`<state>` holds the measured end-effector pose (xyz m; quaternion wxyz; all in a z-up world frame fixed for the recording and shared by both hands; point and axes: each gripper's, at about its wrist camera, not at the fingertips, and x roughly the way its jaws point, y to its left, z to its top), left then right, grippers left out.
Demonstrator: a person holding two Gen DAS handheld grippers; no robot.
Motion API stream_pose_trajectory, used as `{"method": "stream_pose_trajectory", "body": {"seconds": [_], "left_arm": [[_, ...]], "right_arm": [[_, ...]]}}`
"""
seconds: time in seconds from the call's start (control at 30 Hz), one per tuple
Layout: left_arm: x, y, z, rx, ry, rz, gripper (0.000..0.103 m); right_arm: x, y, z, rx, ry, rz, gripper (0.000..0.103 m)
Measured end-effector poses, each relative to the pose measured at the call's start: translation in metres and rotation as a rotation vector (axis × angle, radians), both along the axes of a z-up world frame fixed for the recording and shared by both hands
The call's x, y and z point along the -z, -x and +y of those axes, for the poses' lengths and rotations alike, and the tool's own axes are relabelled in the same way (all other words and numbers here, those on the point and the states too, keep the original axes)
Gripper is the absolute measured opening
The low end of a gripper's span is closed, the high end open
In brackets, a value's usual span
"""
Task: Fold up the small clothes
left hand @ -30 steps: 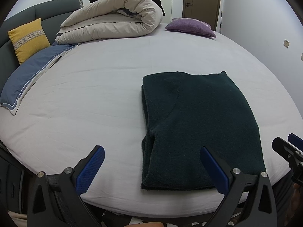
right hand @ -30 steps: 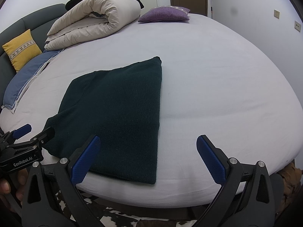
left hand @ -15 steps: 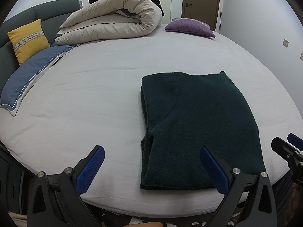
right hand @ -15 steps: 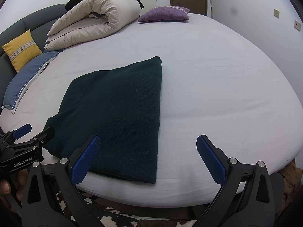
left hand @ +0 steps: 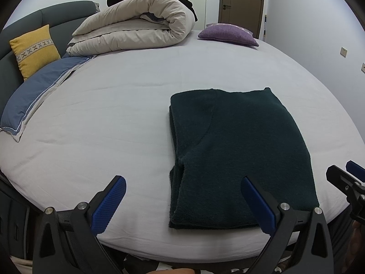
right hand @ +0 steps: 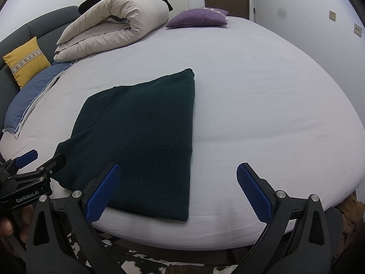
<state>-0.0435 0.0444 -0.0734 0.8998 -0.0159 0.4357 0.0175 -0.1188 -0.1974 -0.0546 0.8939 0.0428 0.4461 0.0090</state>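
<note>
Both grippers wide apart over one folded garment

Now, on the left, the left gripper [left hand: 182, 196] hovers at the near edge of the bed [left hand: 114, 114] with its blue-padded fingers [left hand: 107, 207] spread wide; it holds nothing and touches nothing. One dark green knitted garment [left hand: 239, 155] lies folded into a neat rectangle near the bed's front edge, just ahead of that gripper and to its right, flat on the pale sheet. Layers of the fold show along its left side, and a curved seam runs across its top face. Further right, the right gripper [right hand: 178, 189] is likewise spread wide and empty, poised above the garment's near right corner without touching it. Two grippers in all, one garment. At the far side of the bed lie one rolled beige duvet [left hand: 136, 29], one purple cushion [left hand: 228, 34], one yellow cushion [left hand: 34, 50] and one blue pillow [left hand: 34, 96].
</note>
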Motion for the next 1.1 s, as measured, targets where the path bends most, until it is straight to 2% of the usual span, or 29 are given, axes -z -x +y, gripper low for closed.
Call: {"method": "stream_pose_trajectory", "body": {"seconds": [1.1], "left_arm": [[-0.0083,-0.0010,0.0014,0.002,0.006,-0.014,0.103]], "right_arm": [[-0.0012,0.0041,0.0033,0.009,-0.004,-0.001,0.103]]}}
